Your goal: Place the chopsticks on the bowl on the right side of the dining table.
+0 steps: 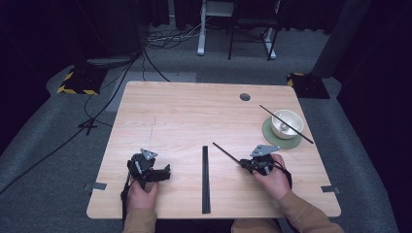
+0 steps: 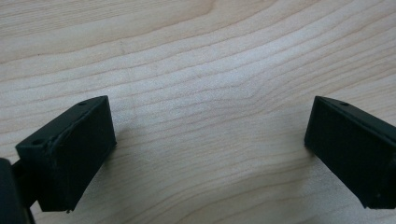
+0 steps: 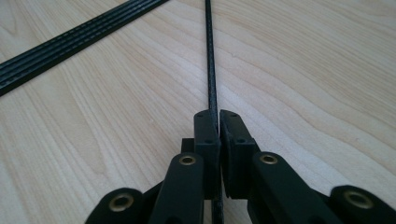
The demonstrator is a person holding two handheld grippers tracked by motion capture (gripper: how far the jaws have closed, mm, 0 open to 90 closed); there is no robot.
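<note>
My right gripper [image 1: 243, 164] [image 3: 215, 116] is shut on a thin black rod [image 1: 224, 152] [image 3: 209, 56], which runs from its jaws up and to the left, low over the wooden table [image 1: 184, 116]. A flat bundle of black rods [image 1: 206, 179] [image 3: 70, 42] lies lengthwise in the middle of the table, between my two hands. At the front left my left gripper [image 1: 165, 173] [image 2: 210, 149] rests near the table top with its jaws wide open and bare wood between them. Another black rod [image 1: 303, 136] lies across a white bowl [image 1: 291, 116].
The bowl stands on a green round mat [image 1: 268, 133] at the right side of the table. A round cable hole [image 1: 245, 97] sits near the far edge. Cables and desk legs are on the grey floor beyond the table.
</note>
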